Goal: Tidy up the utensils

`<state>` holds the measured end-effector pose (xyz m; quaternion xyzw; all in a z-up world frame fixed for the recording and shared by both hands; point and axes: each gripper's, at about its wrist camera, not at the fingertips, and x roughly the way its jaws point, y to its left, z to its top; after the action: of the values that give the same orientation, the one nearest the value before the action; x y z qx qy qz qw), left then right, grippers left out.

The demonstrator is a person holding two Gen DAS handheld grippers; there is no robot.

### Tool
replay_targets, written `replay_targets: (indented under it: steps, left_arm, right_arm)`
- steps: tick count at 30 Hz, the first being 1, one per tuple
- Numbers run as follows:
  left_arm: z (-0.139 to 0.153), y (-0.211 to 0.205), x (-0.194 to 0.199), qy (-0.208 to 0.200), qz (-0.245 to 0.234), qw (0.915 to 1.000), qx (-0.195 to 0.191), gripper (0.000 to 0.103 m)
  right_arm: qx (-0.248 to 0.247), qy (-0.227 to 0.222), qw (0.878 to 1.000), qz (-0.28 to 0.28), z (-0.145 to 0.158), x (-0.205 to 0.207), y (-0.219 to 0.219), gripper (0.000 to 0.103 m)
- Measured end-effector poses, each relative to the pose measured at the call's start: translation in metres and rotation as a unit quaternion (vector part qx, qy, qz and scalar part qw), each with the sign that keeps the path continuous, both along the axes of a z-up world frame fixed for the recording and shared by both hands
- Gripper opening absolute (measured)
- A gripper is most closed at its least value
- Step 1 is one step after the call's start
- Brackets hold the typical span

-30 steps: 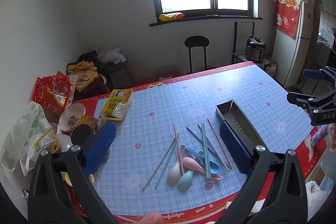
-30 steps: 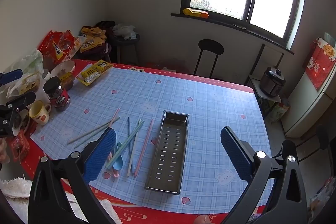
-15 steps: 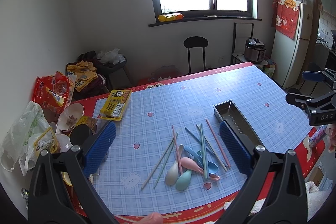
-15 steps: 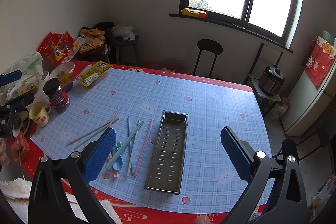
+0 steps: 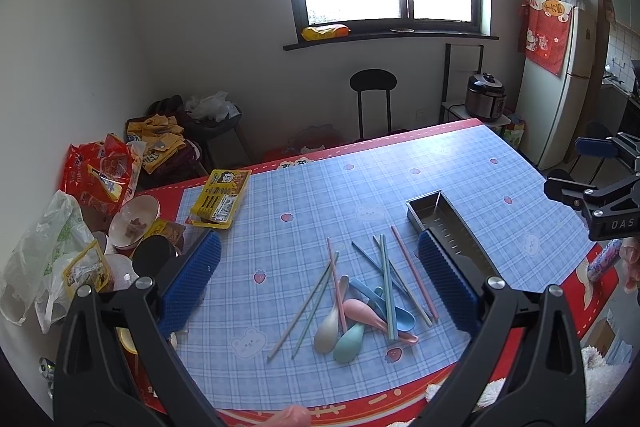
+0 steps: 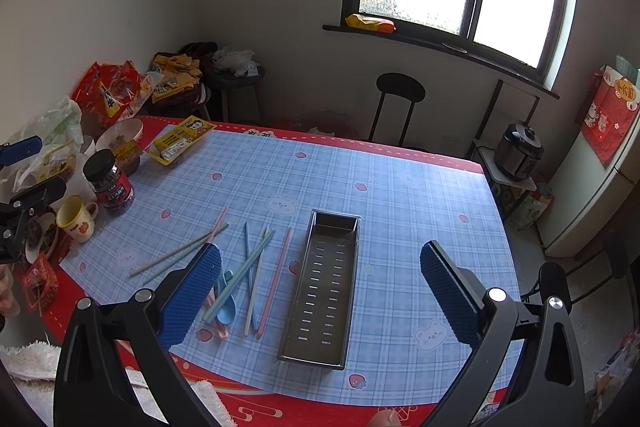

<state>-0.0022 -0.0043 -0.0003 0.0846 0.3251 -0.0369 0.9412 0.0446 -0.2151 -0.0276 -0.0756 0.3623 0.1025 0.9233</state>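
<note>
Fingers wide, empty, both grippers: left (image 5: 318, 291), right (image 6: 320, 297). Four spoons (image 5: 354, 319), about eight chopsticks (image 5: 384, 281) heaped mid-worktop (image 6: 400, 187). One steel tray (image 6: 326, 287) just beside. Far half bare.

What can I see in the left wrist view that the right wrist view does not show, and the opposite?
Only the left wrist view shows the four spoons uncovered, and the fridge in full. Only the right wrist view shows the yellow mug and the whole tray, which is empty. Both show the chopsticks, the stool and open tongs.
</note>
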Motion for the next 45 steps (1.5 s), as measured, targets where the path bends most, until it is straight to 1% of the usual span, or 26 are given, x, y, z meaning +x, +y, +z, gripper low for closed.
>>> replay_targets:
  steps: [39,45]
  left_arm:
    - [0.0002,0.0007,0.0008,0.000,0.000,1.0000,-0.002,0.097]
    - [-0.0005,0.0011,0.0006,0.001,0.003,1.0000,-0.008,0.097]
  right_arm:
    - [0.001,0.001,1.000,0.000,-0.0017,-0.0027,0.0029,0.098]
    - [0.004,0.003,1.000,0.000,-0.0021,-0.0034,0.0038,0.098]
